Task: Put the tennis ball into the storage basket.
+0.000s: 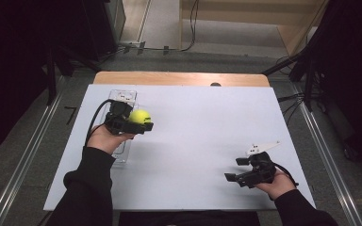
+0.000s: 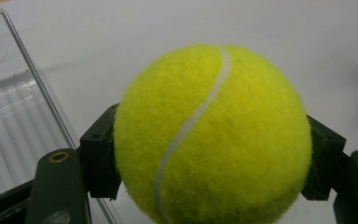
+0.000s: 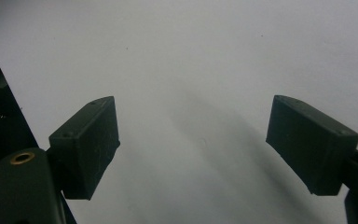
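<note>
A yellow tennis ball is held a little above the white table at the left, with my left gripper shut on it. In the left gripper view the tennis ball sits between the two black jaws, whose pads press on its sides. My right gripper rests near the table's front right, pointing left. In the right gripper view the right gripper stands open with nothing between its pads, only bare white tabletop beneath.
A clear plastic tray lies on the white table under my left hand, and the tray shows at the left of the left gripper view. Dark stands and cables surround the table.
</note>
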`<move>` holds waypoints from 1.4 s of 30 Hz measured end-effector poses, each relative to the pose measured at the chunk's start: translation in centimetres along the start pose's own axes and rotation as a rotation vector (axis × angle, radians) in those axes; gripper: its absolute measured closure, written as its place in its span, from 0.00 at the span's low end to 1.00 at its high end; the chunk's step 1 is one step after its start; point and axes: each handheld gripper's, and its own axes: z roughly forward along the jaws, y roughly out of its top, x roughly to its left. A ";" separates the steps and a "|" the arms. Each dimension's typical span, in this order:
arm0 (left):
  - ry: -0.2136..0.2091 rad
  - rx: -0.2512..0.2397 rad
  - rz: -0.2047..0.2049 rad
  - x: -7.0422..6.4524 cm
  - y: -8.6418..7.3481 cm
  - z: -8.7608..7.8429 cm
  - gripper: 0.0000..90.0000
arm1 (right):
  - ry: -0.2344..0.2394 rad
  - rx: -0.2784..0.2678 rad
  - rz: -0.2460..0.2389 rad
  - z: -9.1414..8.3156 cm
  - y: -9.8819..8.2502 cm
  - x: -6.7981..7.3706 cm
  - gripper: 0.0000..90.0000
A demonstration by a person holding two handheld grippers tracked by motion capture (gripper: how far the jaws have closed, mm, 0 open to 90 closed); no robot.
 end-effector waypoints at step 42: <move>0.118 -0.014 -0.124 3.6 -0.8 -2.4 0.29 | -0.004 0.001 -0.001 -0.1 0.0 0.0 0.17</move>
